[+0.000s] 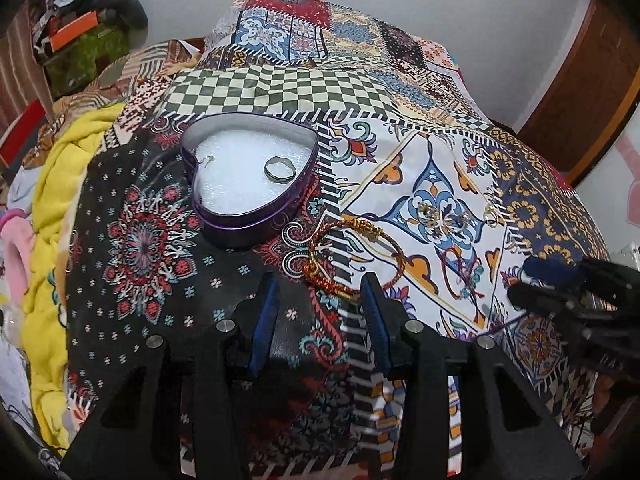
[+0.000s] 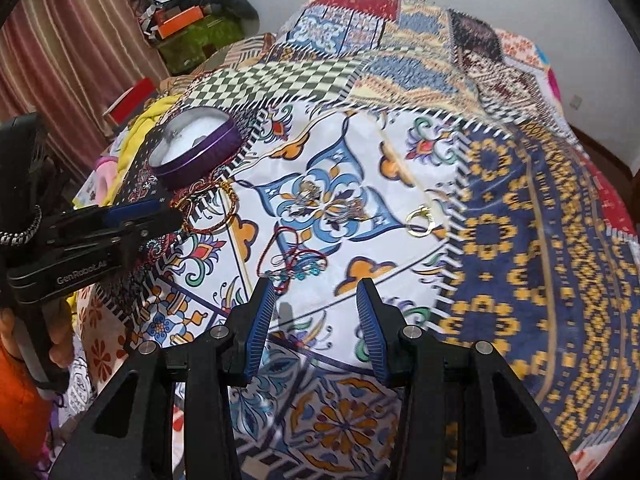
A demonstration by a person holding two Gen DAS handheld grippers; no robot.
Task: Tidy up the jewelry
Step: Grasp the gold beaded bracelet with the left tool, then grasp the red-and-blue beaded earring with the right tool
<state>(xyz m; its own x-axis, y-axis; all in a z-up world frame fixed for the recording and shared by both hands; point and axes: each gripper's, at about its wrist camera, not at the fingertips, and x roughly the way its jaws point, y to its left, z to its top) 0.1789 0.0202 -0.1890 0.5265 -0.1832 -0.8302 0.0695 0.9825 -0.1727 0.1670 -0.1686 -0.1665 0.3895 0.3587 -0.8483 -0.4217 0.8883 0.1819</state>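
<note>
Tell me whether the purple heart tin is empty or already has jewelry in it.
Not empty. The lidless heart tin holds a ring and a smaller piece on its white lining.

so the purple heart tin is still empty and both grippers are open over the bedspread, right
Not quite: the purple heart tin is not empty. The left wrist view shows a ring lying on its white foam lining. The rest holds: the left gripper and right gripper are both open over the bedspread.
</note>
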